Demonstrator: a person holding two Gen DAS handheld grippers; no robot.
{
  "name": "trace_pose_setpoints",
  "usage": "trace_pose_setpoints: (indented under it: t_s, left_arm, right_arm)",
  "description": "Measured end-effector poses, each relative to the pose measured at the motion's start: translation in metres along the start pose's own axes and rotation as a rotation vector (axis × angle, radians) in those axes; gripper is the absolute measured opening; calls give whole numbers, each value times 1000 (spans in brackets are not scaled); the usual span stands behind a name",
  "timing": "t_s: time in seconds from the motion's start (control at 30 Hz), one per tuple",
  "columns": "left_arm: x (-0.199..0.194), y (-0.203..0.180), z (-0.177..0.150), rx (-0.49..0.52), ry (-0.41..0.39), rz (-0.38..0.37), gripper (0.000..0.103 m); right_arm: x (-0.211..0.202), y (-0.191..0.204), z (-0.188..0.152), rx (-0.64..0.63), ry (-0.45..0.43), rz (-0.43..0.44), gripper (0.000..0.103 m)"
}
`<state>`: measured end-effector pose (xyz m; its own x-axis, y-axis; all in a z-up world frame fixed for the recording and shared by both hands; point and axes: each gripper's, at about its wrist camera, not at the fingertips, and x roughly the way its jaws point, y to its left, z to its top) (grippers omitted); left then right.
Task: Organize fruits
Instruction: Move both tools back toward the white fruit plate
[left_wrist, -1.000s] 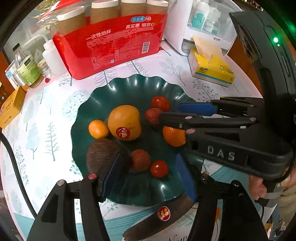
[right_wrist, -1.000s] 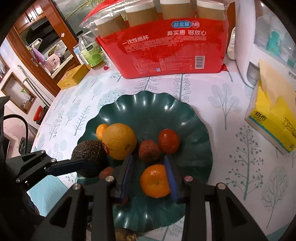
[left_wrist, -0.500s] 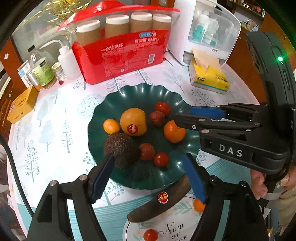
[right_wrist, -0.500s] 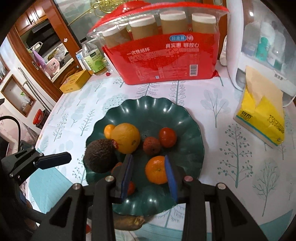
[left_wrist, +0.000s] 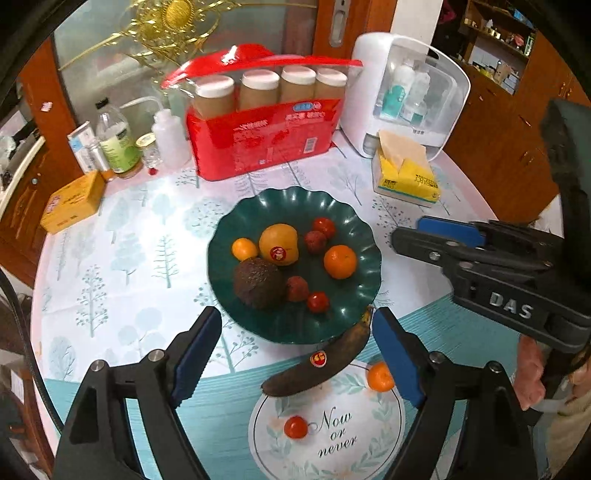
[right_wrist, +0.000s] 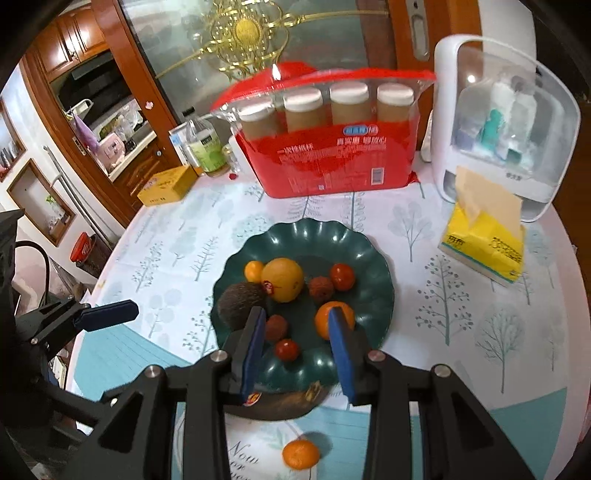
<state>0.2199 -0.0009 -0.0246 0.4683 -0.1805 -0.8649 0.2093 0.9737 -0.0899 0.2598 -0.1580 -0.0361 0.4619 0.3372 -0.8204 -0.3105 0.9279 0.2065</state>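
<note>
A dark green scalloped plate (left_wrist: 343, 206) (right_wrist: 376, 266) holds an avocado (left_wrist: 258, 282) (right_wrist: 236, 299), a large orange (left_wrist: 279, 243), two tangerines (left_wrist: 340, 261) (left_wrist: 243, 249), lychees and small tomatoes. A blackened banana (left_wrist: 321, 360) lies against the plate's near rim; a tangerine (left_wrist: 380, 376) (right_wrist: 301, 454) and a tomato (left_wrist: 295, 427) lie on the round mat. My left gripper (left_wrist: 295, 354) is open and empty, above the near rim. My right gripper (right_wrist: 297, 350) is open and empty, raised over the plate's front.
A red pack of paper cups (left_wrist: 262, 136), a white dispenser (left_wrist: 406, 96), a yellow tissue pack (left_wrist: 406, 177), bottles (left_wrist: 118, 147) and a yellow box (left_wrist: 72, 201) stand along the back of the table. The table edge curves at left and right.
My left gripper let go of the avocado on the plate, opened and drew back upward. My right gripper released the tangerine and also drew back and up.
</note>
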Motion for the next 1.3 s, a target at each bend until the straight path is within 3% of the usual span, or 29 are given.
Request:
trace_pose_setpoints:
  t_s: [0.4, 0.67, 1.07, 1.3]
  left_arm:
    - [-57, 1, -21, -85, -59, 24, 83]
    - [-71, 2, -47, -92, -92, 57, 83]
    - [2, 13, -113, -133, 46, 103, 83]
    - [54, 24, -148, -198, 149, 83, 83]
  right_arm:
    - [-76, 28, -33, 61, -95, 23, 36]
    - [-98, 36, -61, 72, -123, 17, 36]
    - [-57, 20, -117, 91, -30, -40, 36]
    - [-17, 3, -150, 89, 59, -76, 36]
